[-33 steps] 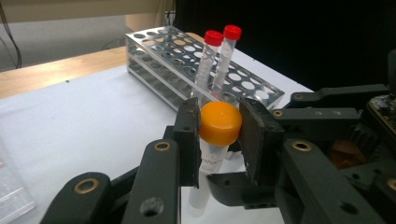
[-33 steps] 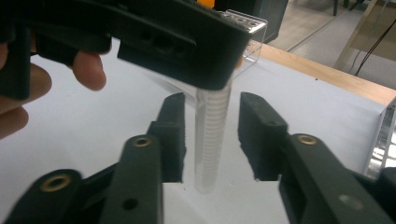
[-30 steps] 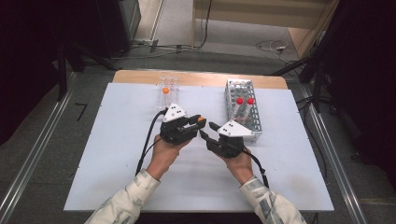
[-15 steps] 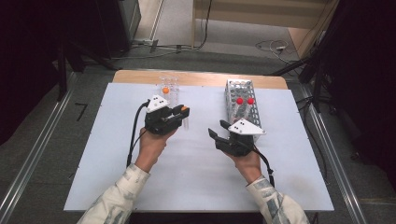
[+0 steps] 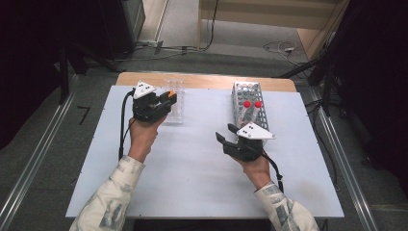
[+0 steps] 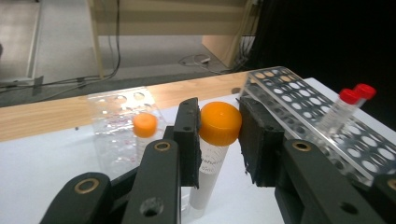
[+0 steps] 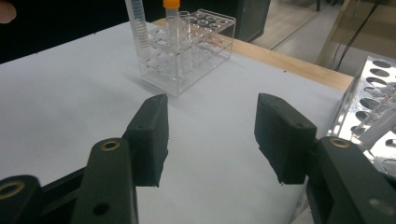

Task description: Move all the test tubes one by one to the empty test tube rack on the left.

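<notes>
My left gripper [image 6: 218, 140] is shut on an orange-capped tube [image 6: 219, 123], its pads pressing the cap from both sides, the white tube hanging below. In the high view that gripper [image 5: 166, 100] hovers at the clear rack [image 5: 175, 113] on the far left of the table. A second orange-capped tube [image 6: 144, 127] stands in the clear rack [image 6: 114, 140]. My right gripper [image 7: 210, 135] is open; its jaws have just been opening and nothing is between them. It is low over the white table, right of centre [image 5: 225, 135].
A perforated rack [image 5: 248, 115] lies at the back right with two red-capped tubes [image 5: 252, 104] in it, just beyond my right gripper. The white table top [image 5: 192, 163] ends at a wooden strip [image 5: 202, 81] at the far edge. Cables trail from both grippers.
The two grippers were together at the table's centre. My left hand has carried the orange-capped tube up and left to the clear rack. My right hand stayed about in place.
</notes>
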The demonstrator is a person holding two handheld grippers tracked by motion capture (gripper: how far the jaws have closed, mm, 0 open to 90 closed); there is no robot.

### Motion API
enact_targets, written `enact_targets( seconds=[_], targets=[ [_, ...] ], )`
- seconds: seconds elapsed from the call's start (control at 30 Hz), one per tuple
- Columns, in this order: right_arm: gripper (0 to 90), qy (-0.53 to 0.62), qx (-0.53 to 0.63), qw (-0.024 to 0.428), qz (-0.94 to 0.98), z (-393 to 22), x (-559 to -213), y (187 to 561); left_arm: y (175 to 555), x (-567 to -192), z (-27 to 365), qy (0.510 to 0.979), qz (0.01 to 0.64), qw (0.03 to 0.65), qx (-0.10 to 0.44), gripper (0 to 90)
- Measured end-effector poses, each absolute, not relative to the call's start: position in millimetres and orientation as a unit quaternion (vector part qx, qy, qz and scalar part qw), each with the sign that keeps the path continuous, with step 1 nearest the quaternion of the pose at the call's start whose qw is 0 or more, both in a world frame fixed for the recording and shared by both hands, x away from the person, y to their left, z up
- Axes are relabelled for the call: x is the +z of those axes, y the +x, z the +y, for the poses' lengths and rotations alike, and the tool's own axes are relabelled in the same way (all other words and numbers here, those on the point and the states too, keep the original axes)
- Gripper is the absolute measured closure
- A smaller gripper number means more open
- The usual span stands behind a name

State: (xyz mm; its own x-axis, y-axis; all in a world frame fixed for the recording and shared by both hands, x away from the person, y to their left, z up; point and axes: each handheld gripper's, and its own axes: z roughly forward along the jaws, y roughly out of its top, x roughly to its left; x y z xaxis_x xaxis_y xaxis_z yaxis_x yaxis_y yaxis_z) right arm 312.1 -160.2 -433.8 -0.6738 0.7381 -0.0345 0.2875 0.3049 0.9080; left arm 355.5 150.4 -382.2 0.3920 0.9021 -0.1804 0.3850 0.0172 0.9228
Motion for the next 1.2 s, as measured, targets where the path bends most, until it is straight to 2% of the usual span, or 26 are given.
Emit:
enact_targets(
  seconds=[0.5,1.2],
  targets=[
    [43.9,0.333,0.488,0.229,0.774,-161,-434,313,375,-370,161,0.64,0.506,0.512,0.269,69.9],
    [44.5,0.333,0.491,0.226,0.773,-163,-434,314,393,-392,148,0.653,0.513,0.479,0.287,69.8]
  ],
)
